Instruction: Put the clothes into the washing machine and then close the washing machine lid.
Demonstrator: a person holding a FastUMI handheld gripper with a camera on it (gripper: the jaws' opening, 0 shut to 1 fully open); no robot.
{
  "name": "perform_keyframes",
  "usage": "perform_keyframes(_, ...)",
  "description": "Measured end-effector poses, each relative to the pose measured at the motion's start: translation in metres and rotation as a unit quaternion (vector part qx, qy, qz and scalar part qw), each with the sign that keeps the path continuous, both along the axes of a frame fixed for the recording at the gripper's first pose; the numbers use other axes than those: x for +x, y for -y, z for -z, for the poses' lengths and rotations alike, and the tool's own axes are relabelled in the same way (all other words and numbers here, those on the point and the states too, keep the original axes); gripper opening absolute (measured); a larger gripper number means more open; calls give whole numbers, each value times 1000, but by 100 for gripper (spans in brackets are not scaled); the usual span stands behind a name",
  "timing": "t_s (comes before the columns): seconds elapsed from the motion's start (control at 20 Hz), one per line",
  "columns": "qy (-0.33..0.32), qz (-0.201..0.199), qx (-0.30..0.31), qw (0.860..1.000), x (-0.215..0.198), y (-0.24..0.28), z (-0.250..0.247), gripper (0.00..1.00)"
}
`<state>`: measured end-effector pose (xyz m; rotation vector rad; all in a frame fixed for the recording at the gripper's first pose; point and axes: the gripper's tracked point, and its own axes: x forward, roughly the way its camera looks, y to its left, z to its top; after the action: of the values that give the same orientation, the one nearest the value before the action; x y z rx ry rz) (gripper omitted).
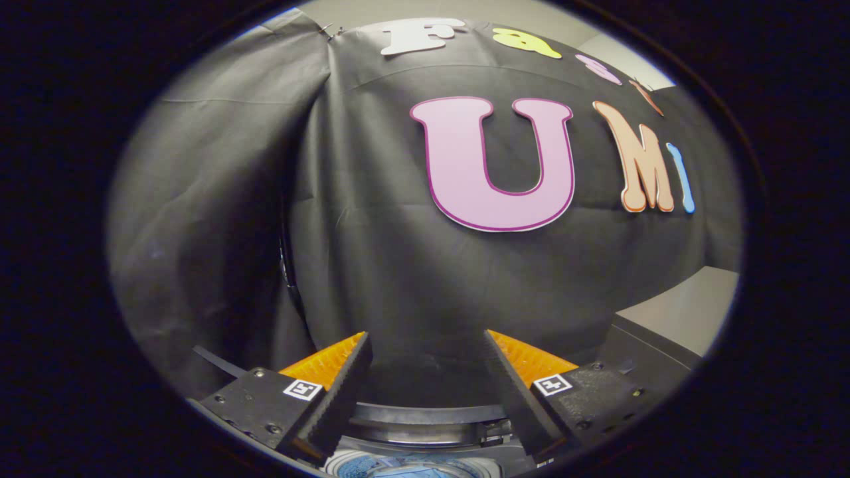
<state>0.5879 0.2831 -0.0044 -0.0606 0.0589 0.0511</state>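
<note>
My gripper [426,342] is open, its two fingers spread wide with nothing between them, pointing at the black cloth wall. Below and between the finger bases lies the round rim of the washing machine [425,418], dark grey, with its opening under the gripper. Inside the drum, at the very bottom, a patch of blue cloth [405,470] shows. The machine's lid is hidden from me.
The black cloth wall [372,252] hangs close ahead, draped in folds on the left. A grey flat-topped block [677,312] stands beyond the right finger. A thin dark cable [287,265] runs down the cloth beyond the left finger.
</note>
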Motion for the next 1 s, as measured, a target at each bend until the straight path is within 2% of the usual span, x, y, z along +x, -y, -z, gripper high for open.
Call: perform_keyframes(1.0,20,10,0,1000,-5,3,0,100)
